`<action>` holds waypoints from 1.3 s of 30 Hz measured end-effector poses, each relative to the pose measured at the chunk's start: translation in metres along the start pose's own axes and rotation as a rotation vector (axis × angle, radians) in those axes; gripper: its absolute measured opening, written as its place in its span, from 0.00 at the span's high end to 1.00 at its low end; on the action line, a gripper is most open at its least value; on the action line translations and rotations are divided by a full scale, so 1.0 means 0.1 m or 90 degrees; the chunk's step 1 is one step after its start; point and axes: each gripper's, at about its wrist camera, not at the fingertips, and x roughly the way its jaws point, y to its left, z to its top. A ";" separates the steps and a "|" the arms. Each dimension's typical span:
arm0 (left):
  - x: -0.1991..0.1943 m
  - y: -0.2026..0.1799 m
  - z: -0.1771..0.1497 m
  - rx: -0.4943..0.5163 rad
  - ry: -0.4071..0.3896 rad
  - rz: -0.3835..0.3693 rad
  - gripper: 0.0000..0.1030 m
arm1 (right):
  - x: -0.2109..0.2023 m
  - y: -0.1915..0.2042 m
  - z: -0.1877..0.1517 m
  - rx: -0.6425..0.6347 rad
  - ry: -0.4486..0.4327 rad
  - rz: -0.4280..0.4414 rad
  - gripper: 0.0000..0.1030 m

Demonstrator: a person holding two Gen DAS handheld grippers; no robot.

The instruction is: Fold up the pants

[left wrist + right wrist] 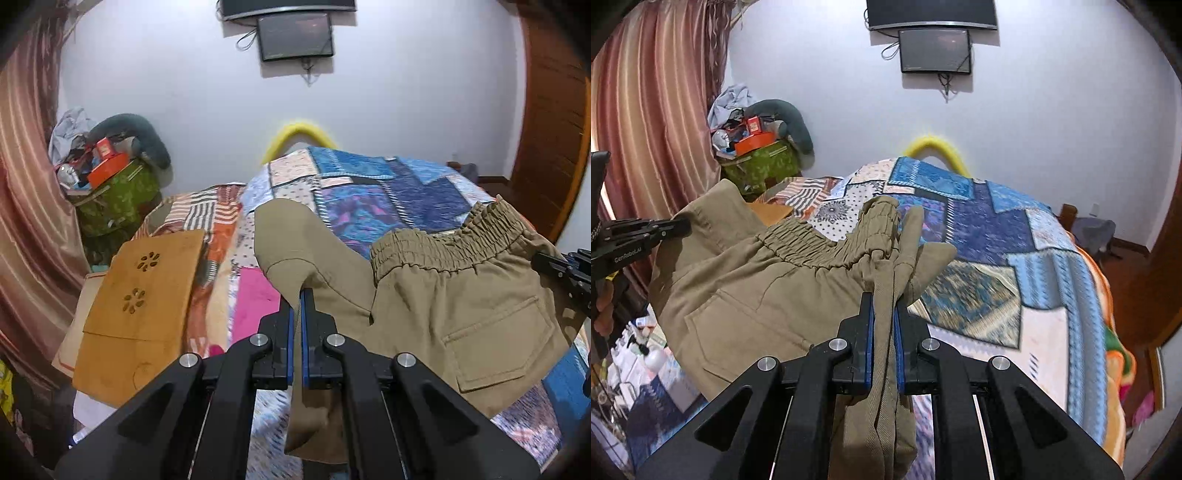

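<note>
Khaki pants (461, 295) with an elastic waistband and a flap pocket hang lifted above the patchwork bedspread (369, 192), stretched between both grippers. My left gripper (298, 295) is shut on a fold of the khaki cloth, which droops below its jaws. In the right wrist view my right gripper (884, 299) is shut on a bunched edge of the pants (746, 288) near the waistband and drawstring. The left gripper (674, 227) shows at the left edge there, clamped on the far side. The right gripper's black fingers (565, 273) show at the right edge of the left wrist view.
A wooden board (144, 299) with cut-out holes lies on the bed's left side. A green bag (118, 199) piled with clutter stands in the corner by a striped curtain (26, 184). A screen (295, 37) hangs on the wall; a wooden door (554, 129) is at the right.
</note>
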 end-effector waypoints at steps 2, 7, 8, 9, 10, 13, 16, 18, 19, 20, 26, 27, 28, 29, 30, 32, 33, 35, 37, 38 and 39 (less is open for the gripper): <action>0.19 0.09 0.05 -0.004 0.003 0.011 0.97 | 0.20 0.06 0.09 -0.008 0.003 0.001 0.92; 0.79 0.31 0.14 -0.012 0.010 0.046 0.97 | 0.72 0.19 0.28 -0.020 0.011 -0.001 0.93; 0.91 0.34 0.14 -0.015 0.014 0.049 0.97 | 0.81 0.21 0.29 -0.024 0.013 -0.003 0.92; 1.04 0.38 0.13 -0.020 0.020 0.052 0.97 | 0.92 0.23 0.31 -0.028 0.016 -0.005 0.93; 1.22 0.43 0.12 -0.026 0.030 0.056 0.97 | 1.03 0.25 0.32 -0.031 0.023 -0.004 0.93; 1.59 0.52 0.05 -0.034 0.043 0.062 0.97 | 1.36 0.33 0.31 -0.055 0.047 -0.006 0.93; 2.02 0.64 -0.14 -0.052 0.093 0.052 0.97 | 1.65 0.36 0.21 -0.060 0.081 -0.007 0.92; 2.23 0.67 -0.30 -0.056 0.132 0.055 0.97 | 1.83 0.36 0.11 -0.059 0.112 -0.009 0.92; 2.30 0.69 -0.37 -0.057 0.147 0.057 0.97 | 1.89 0.34 0.06 -0.058 0.126 -0.009 0.92; 2.35 0.70 -0.43 -0.060 0.165 0.056 0.96 | 1.93 0.32 0.02 -0.058 0.138 -0.009 0.92; 2.38 0.77 -0.69 -0.035 0.227 0.069 0.89 | 1.89 0.21 -0.05 -0.033 0.189 0.012 0.85; 2.33 0.77 -0.70 -0.031 0.228 0.073 0.89 | 1.87 0.20 -0.06 -0.029 0.192 0.013 0.80; 2.26 0.78 -0.70 -0.028 0.230 0.077 0.89 | 1.83 0.19 -0.08 -0.029 0.194 0.011 0.77; 2.22 0.79 -0.70 -0.028 0.231 0.078 0.89 | 1.80 0.19 -0.09 -0.031 0.197 0.005 0.69; 2.12 0.81 -0.72 -0.028 0.234 0.080 0.89 | 1.77 0.18 -0.11 -0.034 0.200 -0.003 0.63; 1.98 0.84 -0.73 -0.034 0.241 0.074 0.89 | 1.62 0.18 -0.16 -0.038 0.200 -0.012 0.59; 1.88 0.84 -0.72 -0.038 0.242 0.067 0.89 | 1.56 0.17 -0.18 -0.035 0.196 -0.014 0.59; 1.63 0.83 -0.69 -0.044 0.229 0.058 0.89 | 1.41 0.17 -0.21 -0.029 0.199 -0.007 0.59; 1.33 0.80 -0.62 -0.045 0.208 0.051 0.89 | 1.22 0.19 -0.21 -0.029 0.191 -0.012 0.59; 1.14 0.78 -0.58 -0.046 0.193 0.047 0.89 | 1.08 0.21 -0.19 -0.032 0.179 -0.013 0.59; 0.97 0.75 -0.53 -0.048 0.177 0.042 0.89 | 0.98 0.23 -0.18 -0.033 0.171 -0.013 0.59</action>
